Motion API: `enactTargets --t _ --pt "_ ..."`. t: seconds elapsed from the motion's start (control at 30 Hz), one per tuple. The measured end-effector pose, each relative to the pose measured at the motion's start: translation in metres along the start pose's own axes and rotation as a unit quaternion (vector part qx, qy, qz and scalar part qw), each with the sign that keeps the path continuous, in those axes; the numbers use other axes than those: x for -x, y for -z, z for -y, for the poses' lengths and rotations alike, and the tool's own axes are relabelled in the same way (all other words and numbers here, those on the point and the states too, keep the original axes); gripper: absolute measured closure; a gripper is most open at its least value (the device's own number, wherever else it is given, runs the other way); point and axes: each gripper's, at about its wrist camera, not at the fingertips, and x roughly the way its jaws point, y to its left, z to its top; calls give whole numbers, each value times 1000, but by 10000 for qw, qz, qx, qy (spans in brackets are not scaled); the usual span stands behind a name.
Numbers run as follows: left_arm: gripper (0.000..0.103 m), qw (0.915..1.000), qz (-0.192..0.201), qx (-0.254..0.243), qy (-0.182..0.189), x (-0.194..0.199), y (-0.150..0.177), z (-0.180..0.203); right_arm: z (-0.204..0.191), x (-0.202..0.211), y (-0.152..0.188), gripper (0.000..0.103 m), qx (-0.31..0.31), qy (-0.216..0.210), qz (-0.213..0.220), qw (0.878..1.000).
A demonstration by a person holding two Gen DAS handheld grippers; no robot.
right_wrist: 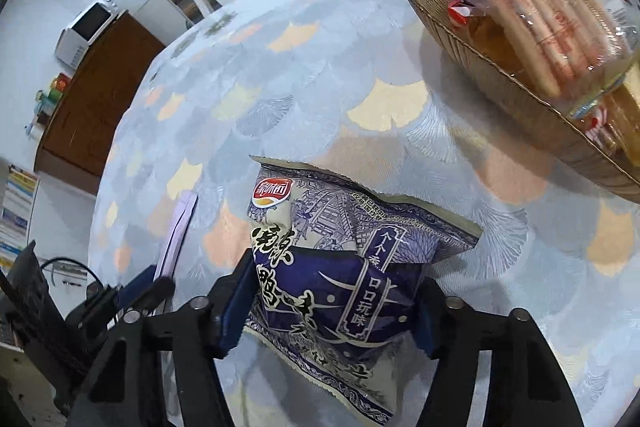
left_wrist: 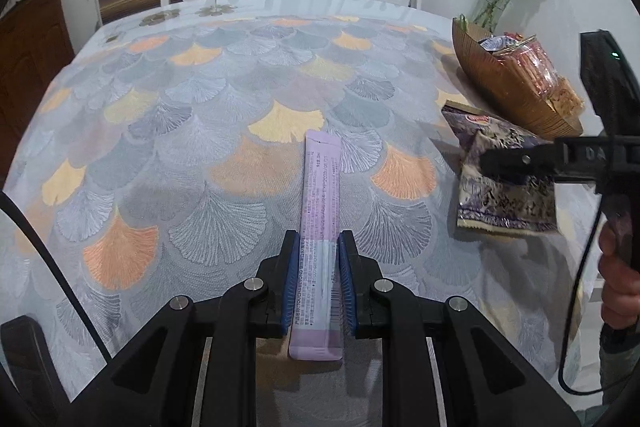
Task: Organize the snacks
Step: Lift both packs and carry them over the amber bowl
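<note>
Both my grippers hold snacks above the table.
My left gripper clamps the flat lilac stick sachet; my right gripper pinches the crinkled blue-and-cream snack bag.

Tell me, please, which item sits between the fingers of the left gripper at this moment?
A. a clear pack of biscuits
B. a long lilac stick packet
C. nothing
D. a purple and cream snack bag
B: in the left wrist view the left gripper is closed on the long lilac stick packet, while the purple and cream snack bag sits in the right gripper.
</note>
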Motion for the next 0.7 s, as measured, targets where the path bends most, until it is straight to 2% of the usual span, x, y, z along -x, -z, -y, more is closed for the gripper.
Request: enactTargets --t 0.07,0.33,0.53,0.7 --pt "87 10000 -1 -4 -33 2 -1 6 -2 3 2 44 54 -30 37 10000" --pt "87 9996 230 -128 -55 21 -21 29 -4 38 15 45 72 -426 99 9990" --pt "87 9962 626 -608 72 34 -69 73 3 103 7 45 138 -502 782 9956" --pt "87 9900 891 -1034 354 36 -119 118 28 157 -20 45 -128 -171 1563 9875"
